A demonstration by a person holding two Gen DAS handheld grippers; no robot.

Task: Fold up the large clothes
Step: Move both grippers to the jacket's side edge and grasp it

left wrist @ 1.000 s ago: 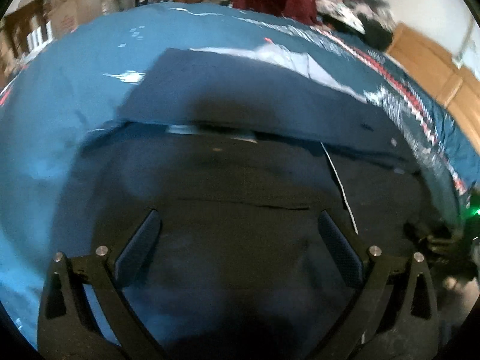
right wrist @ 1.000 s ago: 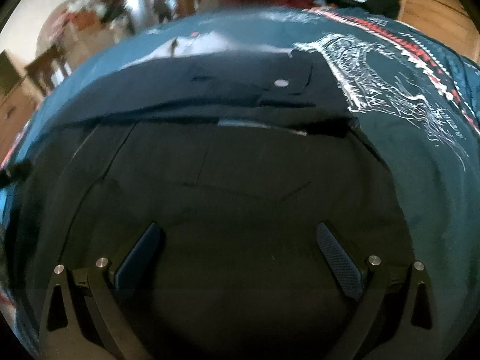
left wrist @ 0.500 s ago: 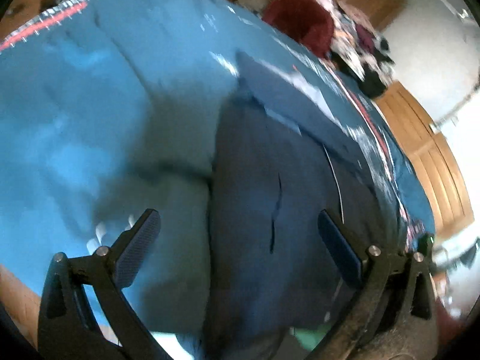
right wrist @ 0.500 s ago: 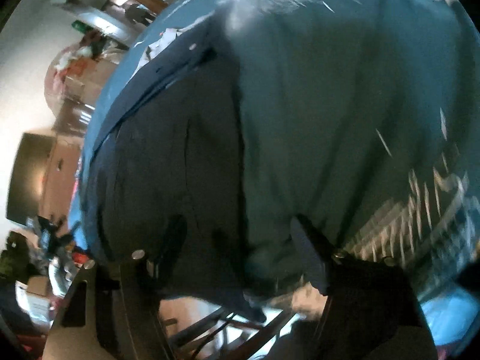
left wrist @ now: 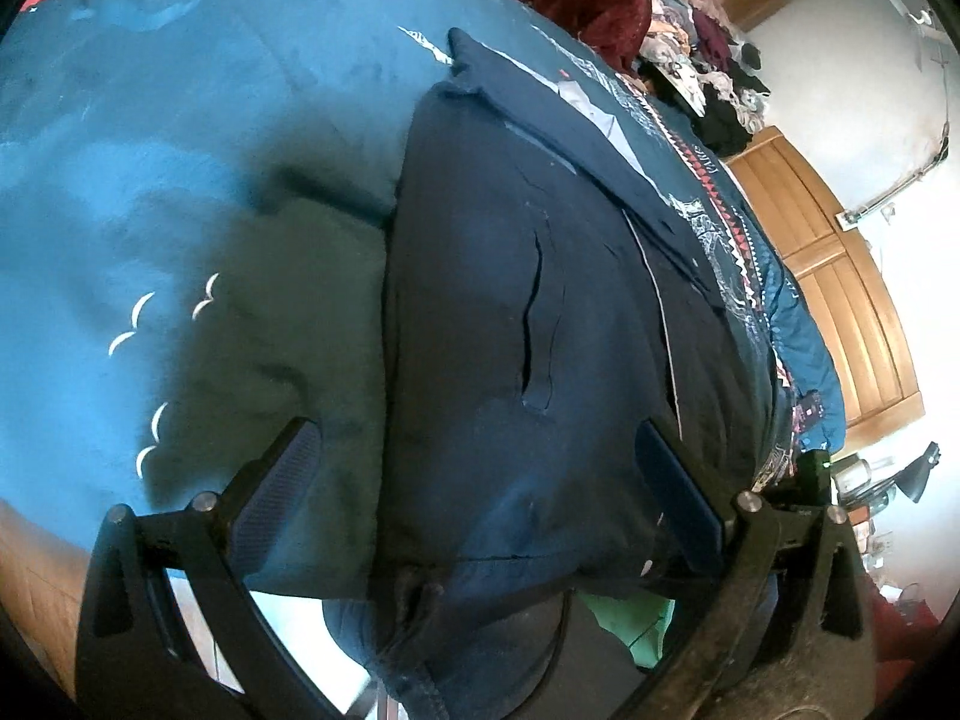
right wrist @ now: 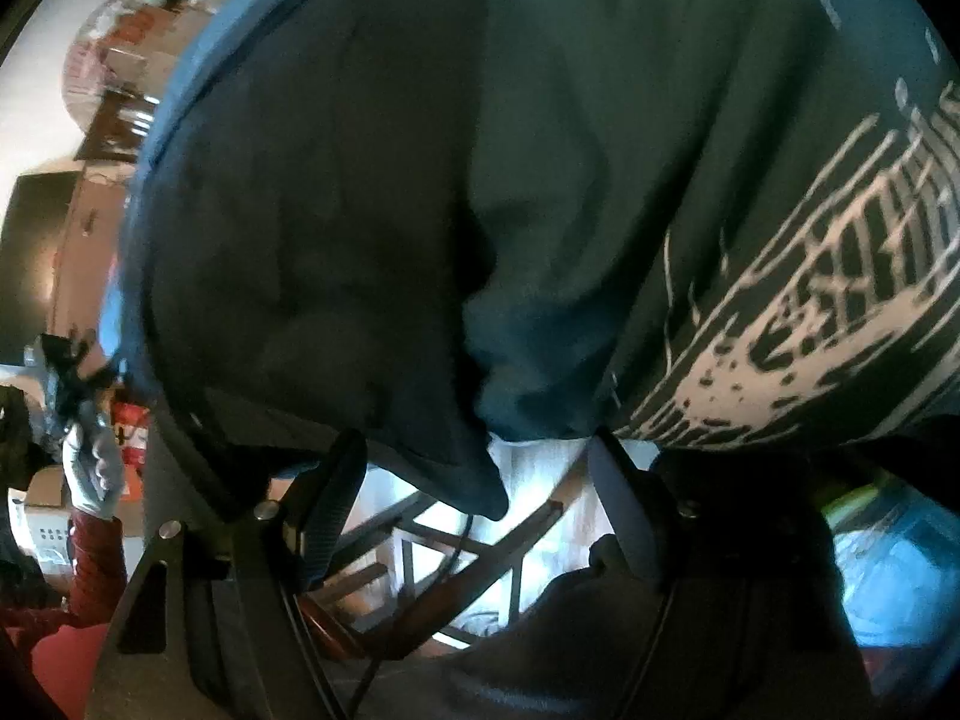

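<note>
Both grippers stand wide with nothing between their fingers. Seen from its own camera, the left gripper (left wrist: 480,474) hangs over the near end of the garment (left wrist: 528,312), a dark navy piece lying flat on the bedspread (left wrist: 150,120), its near hem drooping over the bed's edge. A pocket slit and a pale seam line run along the cloth, and a flap or collar lies folded at the garment's far end. The right gripper (right wrist: 474,498) sits at the opposite corner of that near end, where a dark corner of the garment (right wrist: 468,480) hangs down between its fingers without being pinched.

My reading is that this is the grasping step: each gripper lining up on one near corner, ready for a fold away from the person. The next move would call for both to close on the hem at matching points, then lift and carry it evenly toward the far end so the layers stay square.

Much is unclear. The right view is dim and tilted, so garment and bedspread blend. How many layers the garment already has cannot be told. Its far end beyond the flap is squeezed by the lens. A gloved hand (right wrist: 90,468) with a red sleeve shows at the right view's edge, holding something indistinct.
</note>
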